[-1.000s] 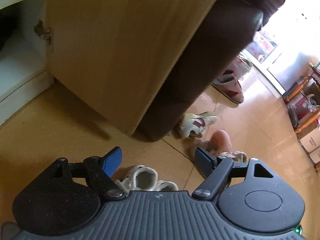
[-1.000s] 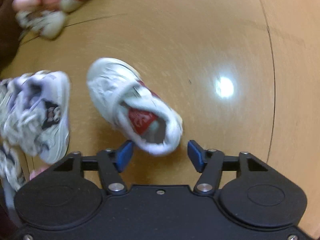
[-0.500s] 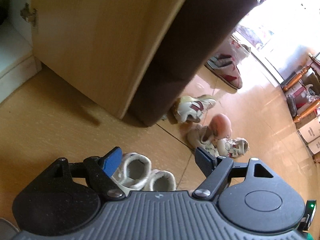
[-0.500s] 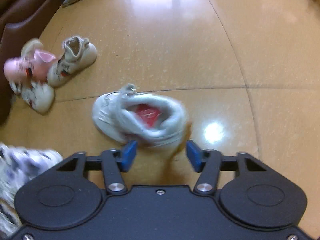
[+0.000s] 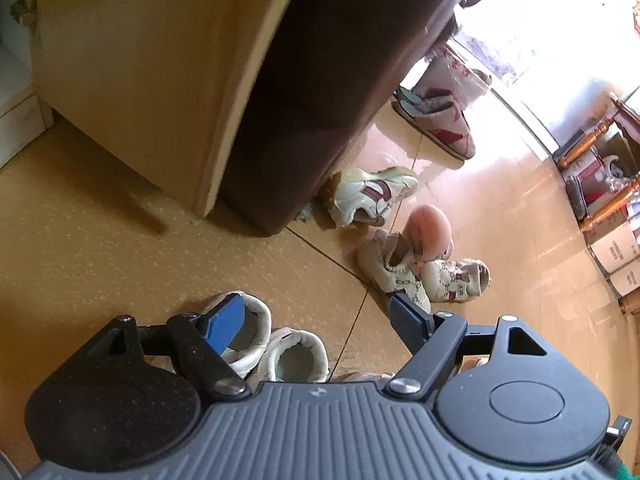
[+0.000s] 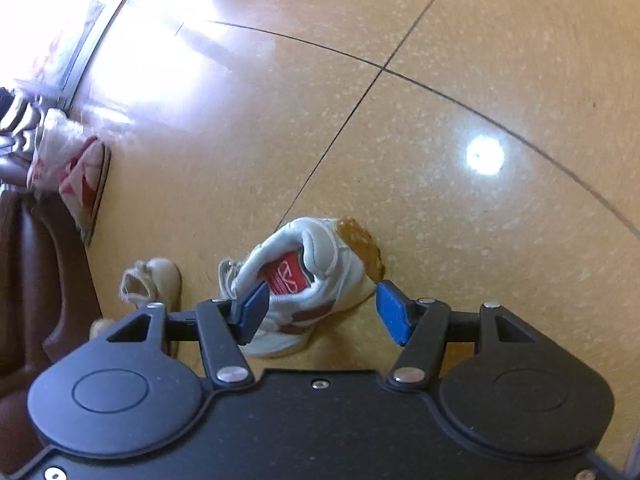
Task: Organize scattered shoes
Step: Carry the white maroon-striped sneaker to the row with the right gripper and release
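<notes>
1. Shoes lie all over our floor point(image 5: 100, 240), and we point both grippers down at them.
2. Our left gripper point(image 5: 316, 316) has its blue pads spread wide and holds nothing.
3. Under it sit two small white shoes point(image 5: 276, 344) side by side, with their openings facing up. One pad is over the nearer shoe's opening, but it looks like it hangs above and does not touch.
4. Our right gripper point(image 6: 320, 308) is about half open.
5. A white sneaker with a red insole point(image 6: 308, 276) sits between its pads, tipped on its side on the floor. The left pad point(image 6: 252, 308) is at the edge of the opening. We cannot tell for sure if it touches. The right pad is clear of the sneaker, so nothing is gripped.
6. Next to that sneaker is a small beige shoe point(image 6: 154, 280).
7. Farther out from the left gripper we see a white and red sneaker point(image 5: 368, 196) beside the brown sofa point(image 5: 340, 80).
8. Near it are two patterned baby shoes point(image 5: 420, 276) with a pink shoe point(image 5: 430, 224) leaning on them.
9. A red and white slipper point(image 5: 436, 124) lies past the sofa, near the bright door.
10. A wooden cabinet door point(image 5: 140, 60) stands open just beside the sofa.
</notes>
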### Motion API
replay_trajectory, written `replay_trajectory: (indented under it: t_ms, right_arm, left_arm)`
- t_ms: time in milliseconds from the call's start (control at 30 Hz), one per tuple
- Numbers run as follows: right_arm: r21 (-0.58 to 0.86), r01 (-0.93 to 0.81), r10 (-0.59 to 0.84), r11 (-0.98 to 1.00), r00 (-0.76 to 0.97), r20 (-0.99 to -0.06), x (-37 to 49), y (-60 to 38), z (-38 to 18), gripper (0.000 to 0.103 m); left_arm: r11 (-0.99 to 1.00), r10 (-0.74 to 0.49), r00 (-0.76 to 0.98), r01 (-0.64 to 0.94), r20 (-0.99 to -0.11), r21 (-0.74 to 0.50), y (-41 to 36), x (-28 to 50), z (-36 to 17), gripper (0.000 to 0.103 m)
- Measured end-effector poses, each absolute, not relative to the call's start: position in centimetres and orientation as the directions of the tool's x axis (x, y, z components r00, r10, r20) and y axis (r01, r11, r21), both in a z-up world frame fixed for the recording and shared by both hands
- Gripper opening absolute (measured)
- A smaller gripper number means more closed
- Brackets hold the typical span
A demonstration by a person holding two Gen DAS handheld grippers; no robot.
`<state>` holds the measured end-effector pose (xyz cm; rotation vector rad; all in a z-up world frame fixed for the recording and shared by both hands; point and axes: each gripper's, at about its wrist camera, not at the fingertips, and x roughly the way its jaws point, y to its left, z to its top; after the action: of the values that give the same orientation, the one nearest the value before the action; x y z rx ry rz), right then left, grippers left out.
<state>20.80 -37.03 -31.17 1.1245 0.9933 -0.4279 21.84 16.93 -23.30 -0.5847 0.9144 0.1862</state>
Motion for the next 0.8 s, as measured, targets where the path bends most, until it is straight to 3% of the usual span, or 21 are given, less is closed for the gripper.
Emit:
replay_trajectory:
  t_ms: [133, 200, 300, 567, 667, 800]
  right_arm:
    - [0.563, 0.788, 0.175, 0.249, 0.535, -0.827, 20.4, -37.2, -32.7, 0.058]
    - [0.561, 0.808, 0.153, 0.180, 0.540, -0.828, 19.7, -36.8, -33.7, 0.033]
    - [0.555, 0.810, 0.107, 0.190, 0.545, -0.832, 19.8, -36.6, -34.1, 0.030]
    - [0.507, 0.657, 0.174, 0.558, 0.505, -0.845, 22.2, -37.1, -31.9, 0.026]
    - [0.419, 0.456, 0.204, 0.786, 0.448, -0.870, 23.8, -36.5, -29.6, 0.024]
    - [0.355, 0.296, 0.212, 0.887, 0.422, -0.882, 25.4, -37.2, -27.1, 0.024]
  left_arm:
    - [0.833, -0.092, 0.591, -0.395, -0.802, -0.387, 16.8, 22.4, -24.4, 0.080]
    - [0.833, -0.092, 0.584, -0.399, -0.807, -0.384, 16.8, 22.5, -24.9, 0.080]
    - [0.834, -0.095, 0.576, -0.399, -0.812, -0.381, 16.7, 22.9, -25.5, 0.080]
    - [0.827, -0.101, 0.603, -0.391, -0.791, -0.404, 16.6, 22.9, -24.0, 0.080]
    - [0.831, -0.101, 0.621, -0.378, -0.778, -0.409, 16.6, 22.5, -22.8, 0.080]
    - [0.830, -0.094, 0.634, -0.376, -0.768, -0.413, 17.0, 21.6, -21.5, 0.080]
